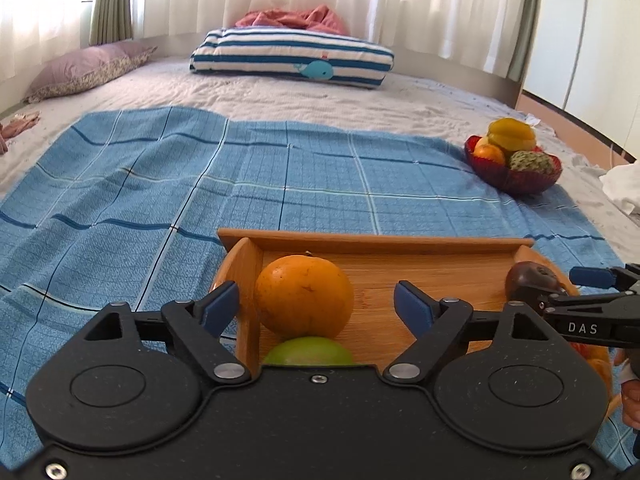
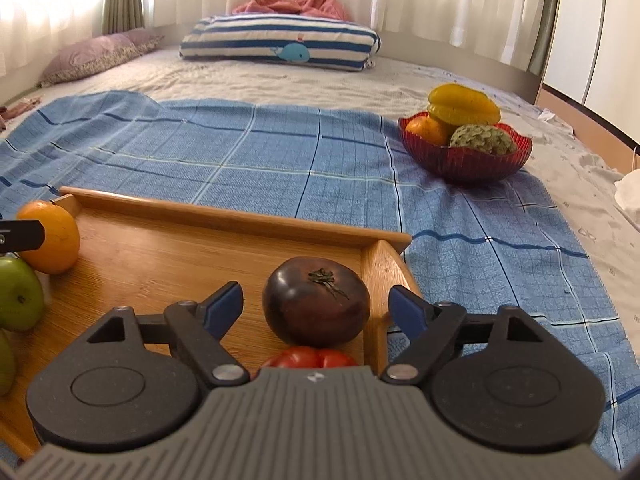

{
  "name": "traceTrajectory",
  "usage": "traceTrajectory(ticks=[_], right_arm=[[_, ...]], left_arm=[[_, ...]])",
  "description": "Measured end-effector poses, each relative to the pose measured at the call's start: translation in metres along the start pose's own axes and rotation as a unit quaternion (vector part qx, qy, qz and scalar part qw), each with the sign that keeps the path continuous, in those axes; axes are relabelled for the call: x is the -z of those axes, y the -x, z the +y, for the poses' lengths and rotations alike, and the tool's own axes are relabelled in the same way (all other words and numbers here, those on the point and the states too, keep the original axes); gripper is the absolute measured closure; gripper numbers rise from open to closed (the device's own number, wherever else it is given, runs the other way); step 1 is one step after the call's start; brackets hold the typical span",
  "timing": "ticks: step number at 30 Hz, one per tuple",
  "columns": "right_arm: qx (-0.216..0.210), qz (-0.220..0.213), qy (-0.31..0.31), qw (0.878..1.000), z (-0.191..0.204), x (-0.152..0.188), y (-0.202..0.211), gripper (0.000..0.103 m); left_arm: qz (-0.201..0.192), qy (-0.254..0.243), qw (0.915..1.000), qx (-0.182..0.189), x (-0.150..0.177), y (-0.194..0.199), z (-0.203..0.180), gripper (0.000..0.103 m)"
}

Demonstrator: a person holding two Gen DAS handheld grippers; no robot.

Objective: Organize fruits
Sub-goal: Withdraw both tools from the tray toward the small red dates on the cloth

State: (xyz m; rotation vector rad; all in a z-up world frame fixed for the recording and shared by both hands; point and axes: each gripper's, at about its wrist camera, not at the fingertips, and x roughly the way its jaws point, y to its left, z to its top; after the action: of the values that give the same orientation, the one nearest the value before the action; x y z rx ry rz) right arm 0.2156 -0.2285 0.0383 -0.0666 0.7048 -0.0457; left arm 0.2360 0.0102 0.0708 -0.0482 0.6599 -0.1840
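Left wrist view: my left gripper (image 1: pixel 316 304) spreads wide around a round orange fruit (image 1: pixel 304 297) in the rectangular wooden tray (image 1: pixel 376 240). My right gripper (image 2: pixel 316 308) gapes wide astride a dark purple tomato (image 2: pixel 316 307) at the tray's right wall.

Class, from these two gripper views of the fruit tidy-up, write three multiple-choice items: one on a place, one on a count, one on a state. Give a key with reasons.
1. Where does the dark purple fruit lie?
A. in the red bowl
B. in the wooden tray's right corner
C. on the blue cloth

2. How many fruits show in the red bowl?
A. one
B. three
C. five

3. How is the right gripper?
A. open around the dark fruit
C. shut on the orange
B. shut on nothing

Key: 1 B, it sits against the wooden tray side wall. 2 B, a starfruit, a small orange and a scaly green fruit. 3 A, its blue fingers stand apart either side, not touching.
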Motion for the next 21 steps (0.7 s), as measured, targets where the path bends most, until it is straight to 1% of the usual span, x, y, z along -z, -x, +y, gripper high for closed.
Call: traceTrajectory(ticks=[2, 4, 6, 9, 17, 21], right_arm=[[-0.004, -0.013, -0.005, 1.000, -0.001, 0.001, 0.009, 0.011], [-0.007, -0.029, -0.014, 0.999, -0.003, 0.002, 0.019, 0.009], [-0.011, -0.047, -0.025, 0.999, -0.005, 0.005, 0.029, 0.006], [-0.018, -0.074, -0.044, 0.996, -0.010, 0.010, 0.044, 0.002], [-0.021, -0.138, -0.061, 0.988, -0.015, 0.035, 0.082, 0.000], [-0.016, -0.164, -0.063, 0.984, -0.014, 0.050, 0.097, 0.000]], left_arm=[[-0.006, -0.005, 1.0000, 0.002, 0.002, 0.008, -0.003, 0.018], [-0.013, -0.005, 0.9999, 0.004, 0.005, 0.018, -0.006, 0.013], [-0.021, -0.005, 0.9997, 0.010, 0.010, 0.028, -0.008, 0.011], [-0.033, -0.006, 0.9993, 0.017, 0.017, 0.043, -0.012, 0.011], [-0.064, -0.011, 0.9977, 0.021, 0.044, 0.079, -0.026, 0.011], [-0.069, -0.009, 0.9973, 0.025, 0.057, 0.090, -0.032, 0.011]])
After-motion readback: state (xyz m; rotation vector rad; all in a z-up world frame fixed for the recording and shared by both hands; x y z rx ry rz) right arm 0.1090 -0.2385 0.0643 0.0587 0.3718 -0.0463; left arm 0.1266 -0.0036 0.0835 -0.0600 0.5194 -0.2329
